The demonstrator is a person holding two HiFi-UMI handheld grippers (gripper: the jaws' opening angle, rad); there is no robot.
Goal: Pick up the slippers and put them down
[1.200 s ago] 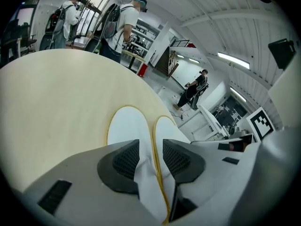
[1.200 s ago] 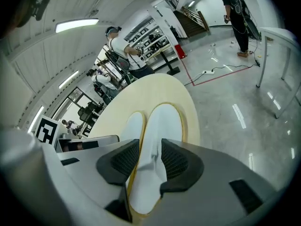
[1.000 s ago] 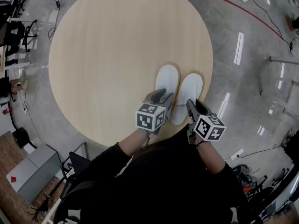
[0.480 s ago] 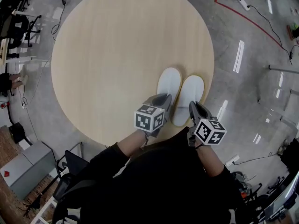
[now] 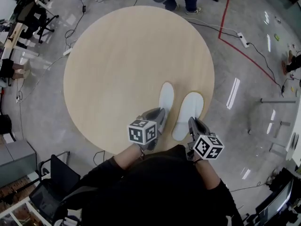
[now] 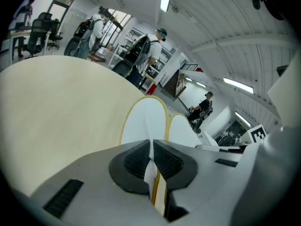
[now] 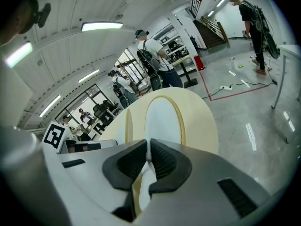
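L claw [image 5: 160,113] nips L slipper [image 5: 166,98] heel, R claw [image 5: 192,122] R slipper [image 5: 188,109]

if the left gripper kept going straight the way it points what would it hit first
The left gripper is shut on the heel of the left slipper, so the slipper leads. Aimed forward and down, it would probably meet the table first, though depth is hard to judge.

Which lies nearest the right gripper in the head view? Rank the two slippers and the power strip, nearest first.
1. Right-hand slipper: clamped in the right gripper, over the table's near edge.
2. Left-hand slipper: just to the left, clamped in the left gripper.
3. Power strip: on the floor at upper right, beyond the table.
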